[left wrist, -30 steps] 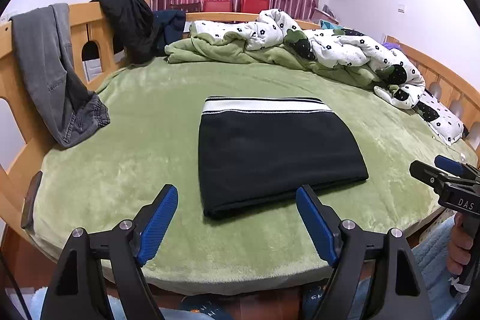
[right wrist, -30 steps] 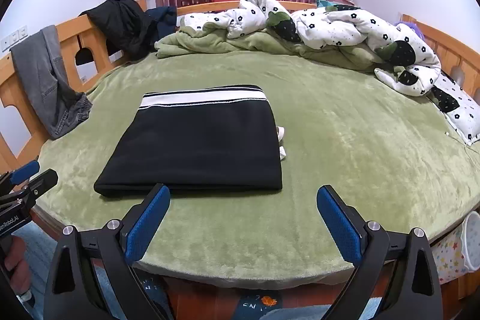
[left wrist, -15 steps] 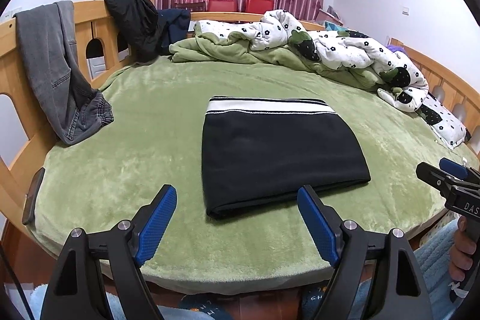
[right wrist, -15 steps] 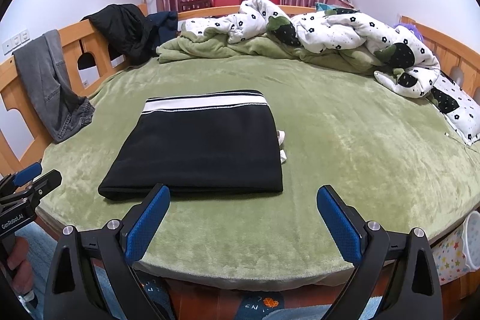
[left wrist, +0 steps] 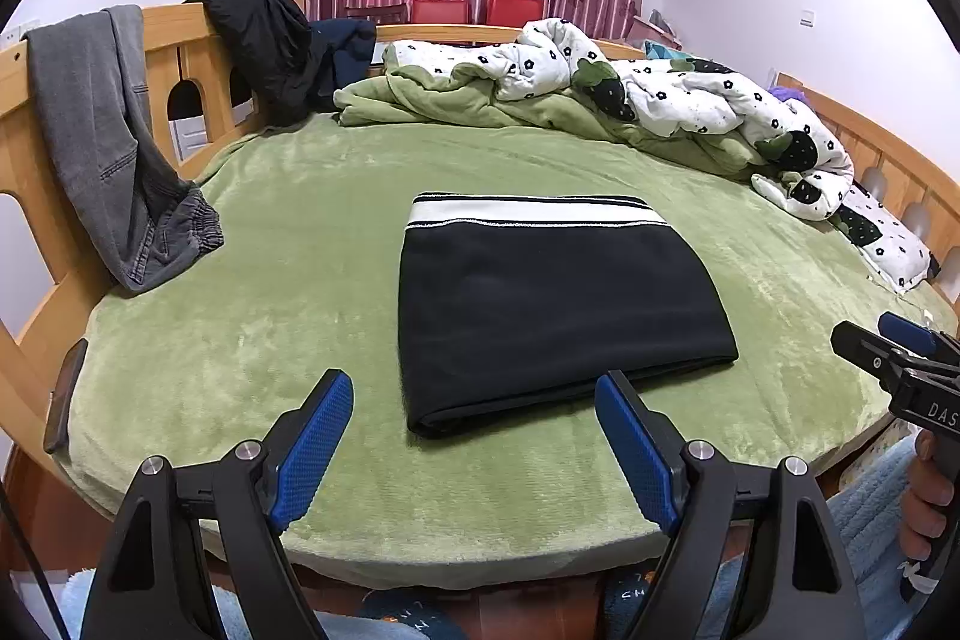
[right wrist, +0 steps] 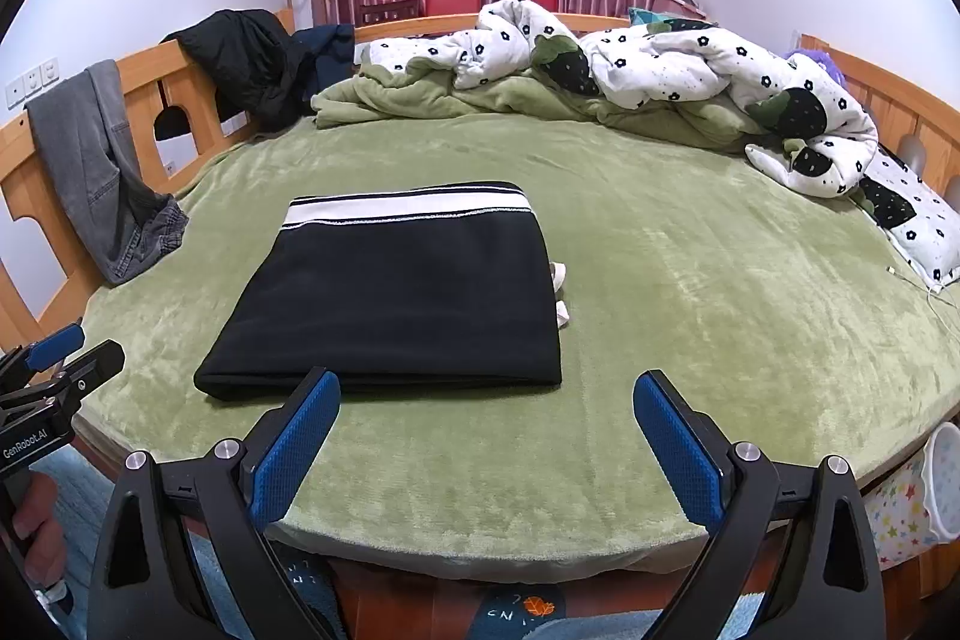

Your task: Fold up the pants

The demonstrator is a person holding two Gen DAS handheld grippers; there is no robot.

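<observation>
Since the black pants point(left wrist: 558, 304) already lie folded into a flat rectangle on the green blanket point(left wrist: 288, 292) of the bed, white-striped waistband point(left wrist: 534, 211) at the far edge, the fold looks done or near done.

Left gripper point(left wrist: 474, 436): fingers spread wide, holding nothing, hovering over the near bed edge just short of the fold's near-left corner. Right gripper point(right wrist: 486, 436): same, wide open, empty, just short of the near-right corner. Neither touches the cloth.

Handling, my read: soft knit, light, no stiffness. Stacked layers will slide and fan out if lifted by one corner. The plush blanket probably drags on the bottom layer, so don't push it sideways.

Where to grip: the near folded edge point(right wrist: 384, 388) is thick and rounded, so it suits a pinch through all layers. Take both near corners together, one per gripper. Avoid the open right side, where small white bits point(right wrist: 561, 298), maybe drawcord ends or a label, can't tell, poke out.

Grey jeans point(left wrist: 114, 148) on the wooden rail and the floral duvet point(right wrist: 678, 70) sit well apart.
</observation>
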